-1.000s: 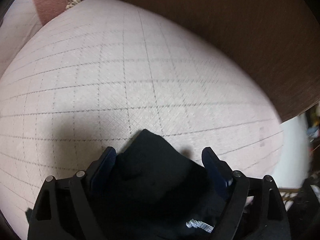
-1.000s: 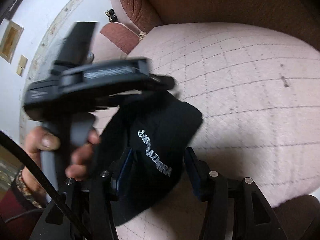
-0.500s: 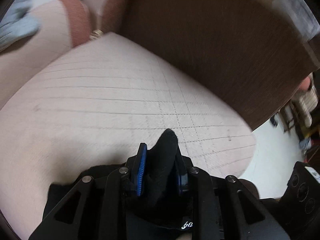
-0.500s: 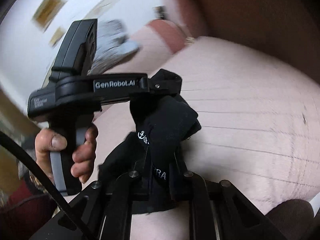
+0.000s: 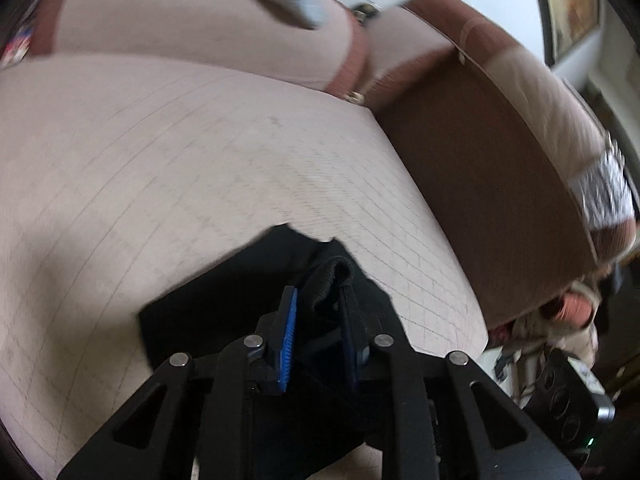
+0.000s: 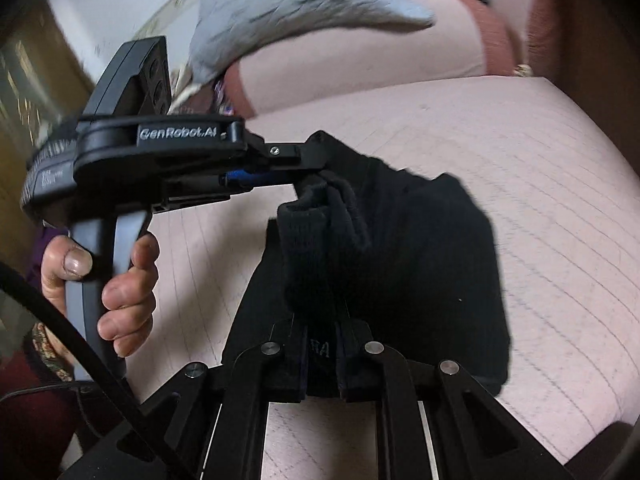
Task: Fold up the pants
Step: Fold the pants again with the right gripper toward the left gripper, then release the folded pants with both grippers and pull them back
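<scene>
Now | both tongs clamp pants [image 6: 420, 248] waistband edge, left still closing | cushion [image 6: 520, 168] bare rightward

Pants [image 6: 420, 248]: black, with pale lettering near the pinched fold. Seat cushion [image 5: 160, 168]: pale pink, thin dark grid lines. Sofa backrest [image 5: 480, 200]: dark brown, with reddish-brown trim. Cloth on the sofa arm [image 6: 288, 12]: grey-blue. Left gripper [image 5: 318, 312]: black frame, 1 bright blue pad visible. Right gripper [image 6: 322, 360]: black. Wall [image 6: 120, 12]: white.
</scene>
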The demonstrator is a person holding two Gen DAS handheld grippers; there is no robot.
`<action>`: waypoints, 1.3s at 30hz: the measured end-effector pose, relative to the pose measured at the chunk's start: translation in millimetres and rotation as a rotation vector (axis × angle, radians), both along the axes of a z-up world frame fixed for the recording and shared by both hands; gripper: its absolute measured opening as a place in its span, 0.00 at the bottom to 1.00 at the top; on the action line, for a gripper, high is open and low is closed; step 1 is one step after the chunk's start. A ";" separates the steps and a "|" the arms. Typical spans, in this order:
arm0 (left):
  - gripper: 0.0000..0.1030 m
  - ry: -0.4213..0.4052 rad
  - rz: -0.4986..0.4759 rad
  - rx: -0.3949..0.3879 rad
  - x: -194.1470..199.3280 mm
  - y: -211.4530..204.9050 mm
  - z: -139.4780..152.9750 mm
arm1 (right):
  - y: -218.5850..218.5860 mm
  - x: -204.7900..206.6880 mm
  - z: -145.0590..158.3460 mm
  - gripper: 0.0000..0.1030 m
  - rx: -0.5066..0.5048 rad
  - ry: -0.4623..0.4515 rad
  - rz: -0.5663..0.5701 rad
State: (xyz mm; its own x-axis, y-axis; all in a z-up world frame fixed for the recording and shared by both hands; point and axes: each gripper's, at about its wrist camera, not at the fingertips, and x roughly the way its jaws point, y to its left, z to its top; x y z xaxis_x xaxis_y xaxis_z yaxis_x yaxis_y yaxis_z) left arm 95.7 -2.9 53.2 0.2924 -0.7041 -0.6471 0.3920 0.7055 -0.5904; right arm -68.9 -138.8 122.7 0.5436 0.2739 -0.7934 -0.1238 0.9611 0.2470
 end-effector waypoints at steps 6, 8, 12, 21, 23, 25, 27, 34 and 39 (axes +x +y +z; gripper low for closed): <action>0.18 0.044 0.072 -0.116 1.7 24.5 -15.4 | 32.7 23.5 -4.9 0.11 -0.092 0.000 0.073; 0.18 0.060 0.094 -0.137 2.4 33.8 -22.8 | 42.5 26.8 -10.6 0.11 -0.122 0.006 0.102; 0.19 0.113 0.174 -0.154 0.4 58.0 -44.2 | 68.7 33.4 -27.3 0.16 -0.208 0.015 0.175; 0.39 0.097 0.345 -0.176 -16.6 112.0 -42.2 | 73.6 -3.8 -30.0 0.45 -0.151 -0.002 0.321; 0.39 0.072 0.383 -0.162 -24.0 120.8 -33.9 | 60.4 -6.2 -17.5 0.45 -0.118 -0.006 0.328; 0.39 0.024 0.405 -0.107 -37.0 120.6 -20.9 | 43.3 -7.8 -5.9 0.45 -0.108 -0.021 0.295; 0.39 -0.043 0.385 -0.067 -52.8 108.6 -8.8 | 18.4 2.3 5.4 0.45 -0.089 -0.021 0.207; 0.41 -0.085 0.220 0.044 -76.5 39.0 -18.0 | -15.3 88.1 7.5 0.36 0.092 0.091 0.077; 0.41 0.034 0.222 0.145 -79.6 28.5 -62.2 | 14.2 151.1 -39.7 0.36 0.160 0.277 0.084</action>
State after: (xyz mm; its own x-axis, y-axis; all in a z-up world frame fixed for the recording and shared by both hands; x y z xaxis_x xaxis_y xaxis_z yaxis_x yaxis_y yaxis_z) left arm 16.1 25.5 -9.0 0.4058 -0.5243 -0.7486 0.2003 0.8502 -0.4868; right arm 82.2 -124.6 83.0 0.2835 0.4419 -0.8511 -0.1077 0.8965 0.4297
